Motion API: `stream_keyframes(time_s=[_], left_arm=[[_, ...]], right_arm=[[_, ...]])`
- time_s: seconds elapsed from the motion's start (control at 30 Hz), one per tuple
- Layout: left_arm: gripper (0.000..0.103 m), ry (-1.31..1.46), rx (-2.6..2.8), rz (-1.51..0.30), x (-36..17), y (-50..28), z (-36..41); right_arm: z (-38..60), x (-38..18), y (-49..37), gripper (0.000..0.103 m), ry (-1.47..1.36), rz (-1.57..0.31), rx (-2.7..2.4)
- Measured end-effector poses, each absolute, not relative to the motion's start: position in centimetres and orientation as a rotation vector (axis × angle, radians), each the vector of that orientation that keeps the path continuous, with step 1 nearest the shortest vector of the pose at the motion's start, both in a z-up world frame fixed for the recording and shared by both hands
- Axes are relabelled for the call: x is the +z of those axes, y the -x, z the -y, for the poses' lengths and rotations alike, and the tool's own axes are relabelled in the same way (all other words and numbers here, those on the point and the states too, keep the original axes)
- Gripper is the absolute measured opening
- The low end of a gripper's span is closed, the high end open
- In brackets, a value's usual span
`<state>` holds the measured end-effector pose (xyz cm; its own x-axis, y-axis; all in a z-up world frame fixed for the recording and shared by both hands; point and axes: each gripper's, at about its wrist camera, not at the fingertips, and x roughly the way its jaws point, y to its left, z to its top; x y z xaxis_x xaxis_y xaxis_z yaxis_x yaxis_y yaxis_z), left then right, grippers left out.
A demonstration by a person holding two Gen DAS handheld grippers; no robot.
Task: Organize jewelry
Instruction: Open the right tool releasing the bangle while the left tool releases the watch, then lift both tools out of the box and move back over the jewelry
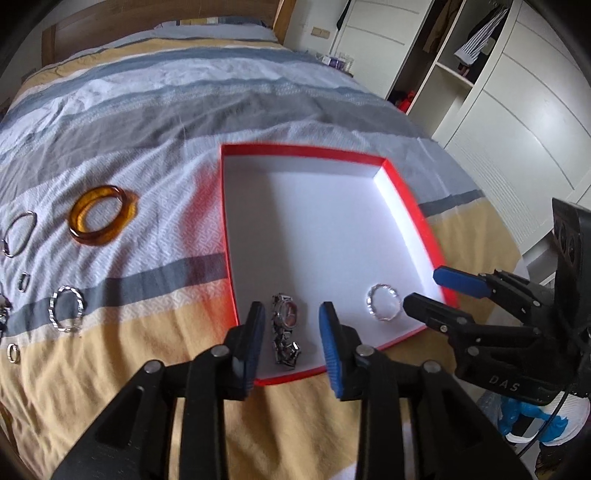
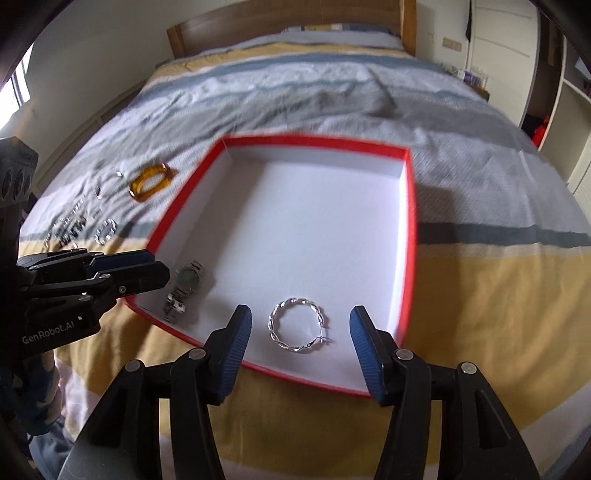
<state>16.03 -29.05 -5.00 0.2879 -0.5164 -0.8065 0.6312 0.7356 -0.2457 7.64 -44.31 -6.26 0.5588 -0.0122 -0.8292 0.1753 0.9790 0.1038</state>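
Observation:
A red box with a white inside lies on the bed. In it lie a silver watch and a twisted silver bangle. My left gripper is open and empty, its fingers either side of the watch. My right gripper is open and empty, its fingers either side of the bangle. On the bedspread left of the box lie an amber bangle, a silver twisted bangle and several small silver pieces.
The bed has a striped grey, white and yellow cover and a wooden headboard. White wardrobes stand to the right of the bed. A thin silver hoop lies at the far left.

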Motion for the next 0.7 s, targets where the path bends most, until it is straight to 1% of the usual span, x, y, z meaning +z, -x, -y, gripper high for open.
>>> stream_keyframes(time_s=[0.13, 0.23, 0.3, 0.5, 0.7], left_arm=[[0.031, -0.133, -0.753, -0.965, -2.0, -14.6, 27.3], [0.031, -0.140, -0.718, -0.924, -0.2, -13.2, 25.5], [0.031, -0.143, -0.680, -0.898, 0.7, -12.1, 23.8], [0.031, -0.154, -0.572, -0.840, 2.3, -8.8, 18.7], [0.031, -0.148, -0.503, -0.845, 3.0, -6.4, 13.6]], right_arm=[[43.4, -2.9, -6.2, 0.057, -0.156, -0.912, -0.137], [42.1, -0.3, -4.7, 0.061, -0.137, -0.859, -0.163], [41.2, 0.9, -3.6, 0.067, -0.144, -0.835, -0.171], [37.6, 2.9, -1.1, 0.069, -0.146, -0.793, -0.141], [34.4, 4.0, 1.0, 0.070, -0.148, -0.764, -0.122]])
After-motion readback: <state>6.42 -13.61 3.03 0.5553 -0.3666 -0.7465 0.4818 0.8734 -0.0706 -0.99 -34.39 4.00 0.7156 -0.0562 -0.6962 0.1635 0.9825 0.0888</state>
